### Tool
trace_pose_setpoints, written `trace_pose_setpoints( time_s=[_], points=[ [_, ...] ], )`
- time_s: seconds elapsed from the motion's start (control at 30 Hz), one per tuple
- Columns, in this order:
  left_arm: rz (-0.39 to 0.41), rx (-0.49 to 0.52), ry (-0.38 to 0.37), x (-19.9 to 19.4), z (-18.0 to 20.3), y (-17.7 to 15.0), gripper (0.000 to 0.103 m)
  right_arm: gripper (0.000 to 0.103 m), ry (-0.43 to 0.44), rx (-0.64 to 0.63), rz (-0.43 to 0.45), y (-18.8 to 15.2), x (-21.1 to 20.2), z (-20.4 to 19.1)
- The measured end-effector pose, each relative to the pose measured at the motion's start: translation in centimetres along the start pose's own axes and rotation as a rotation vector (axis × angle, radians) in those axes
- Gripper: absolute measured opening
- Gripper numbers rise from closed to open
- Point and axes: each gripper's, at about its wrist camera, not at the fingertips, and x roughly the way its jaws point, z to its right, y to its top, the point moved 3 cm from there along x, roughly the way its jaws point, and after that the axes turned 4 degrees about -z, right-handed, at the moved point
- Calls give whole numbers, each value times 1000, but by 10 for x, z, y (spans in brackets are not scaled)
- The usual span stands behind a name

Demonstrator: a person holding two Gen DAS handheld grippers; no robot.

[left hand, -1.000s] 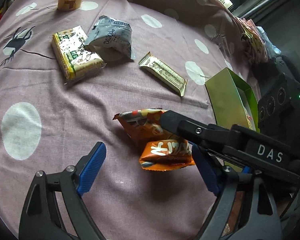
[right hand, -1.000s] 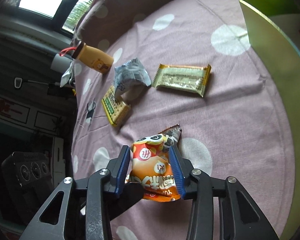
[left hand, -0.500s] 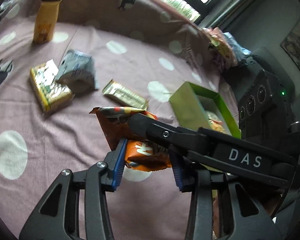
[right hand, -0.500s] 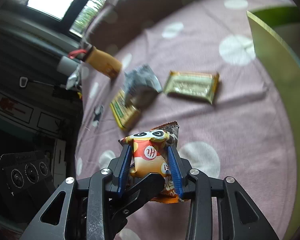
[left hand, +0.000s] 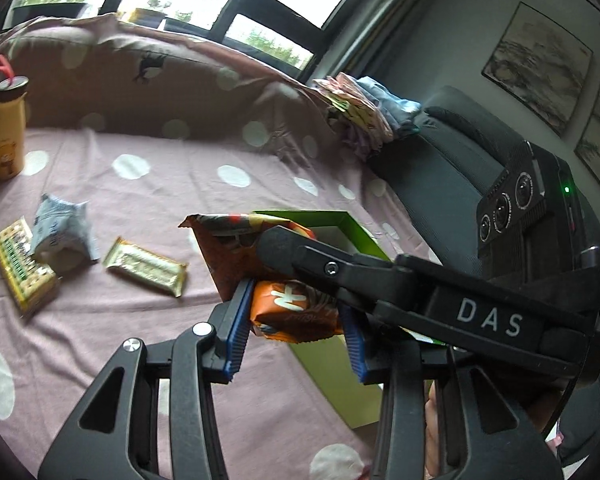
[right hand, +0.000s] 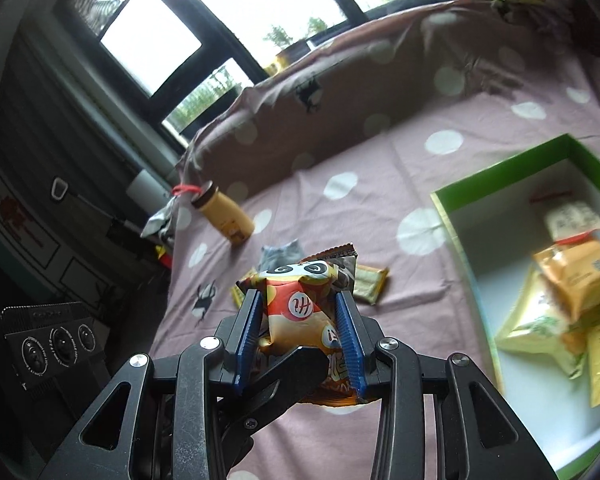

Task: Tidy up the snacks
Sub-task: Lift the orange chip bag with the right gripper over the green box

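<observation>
Taking the green box (right hand: 512, 168) as the landmark and reading from the left: farthest from it stands a yellow bottle (left hand: 7, 136) with a dark cap and red loop, upright on the pink spotted cloth (left hand: 172, 184). Nearer the box lies a green-and-yellow cracker pack (left hand: 22, 266), with a crumpled grey packet (left hand: 62, 226) touching its box-side edge, and then a gold bar wrapper (left hand: 146, 266) lying flat, apart from the box. Next comes the orange snack bag (left hand: 296, 312), lifted off the cloth just beside the box's left wall. The left tongs (left hand: 296, 334) are clamped on its lower end, blue pads pressing both sides. The right tongs (right hand: 302, 336) are likewise squeezed onto the same bag, their pads against its puffed middle, the panda-face top sticking up above them. In the left wrist view the right tongs' black finger (left hand: 320, 260) crosses over the bag's upper part. A second, darker orange wrapper (left hand: 228, 248) shows behind the bag, but whether it is gripped too cannot be told. The box itself sits open on the cloth, white inside, and holds several yellow and orange packets (right hand: 572, 276) piled toward its right side.
</observation>
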Motion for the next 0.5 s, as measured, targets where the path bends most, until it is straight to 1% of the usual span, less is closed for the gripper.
trace_pose_setpoints(
  time_s=[0.13,0.3,0.4,0.5],
  points=[
    [-25,43,-35,20,21,7,40,40,-18,50,47,8,-18,23],
    [-77,87,-90,51,44,10,40,41,-67,123,95,13,-37,55],
    [-119,104,-101,70,52,9,40,41,-83,170,96,15,-43,75],
    [-163,84,-122,89,55,8,40,41,-105,223,84,15,-43,94]
  ],
)
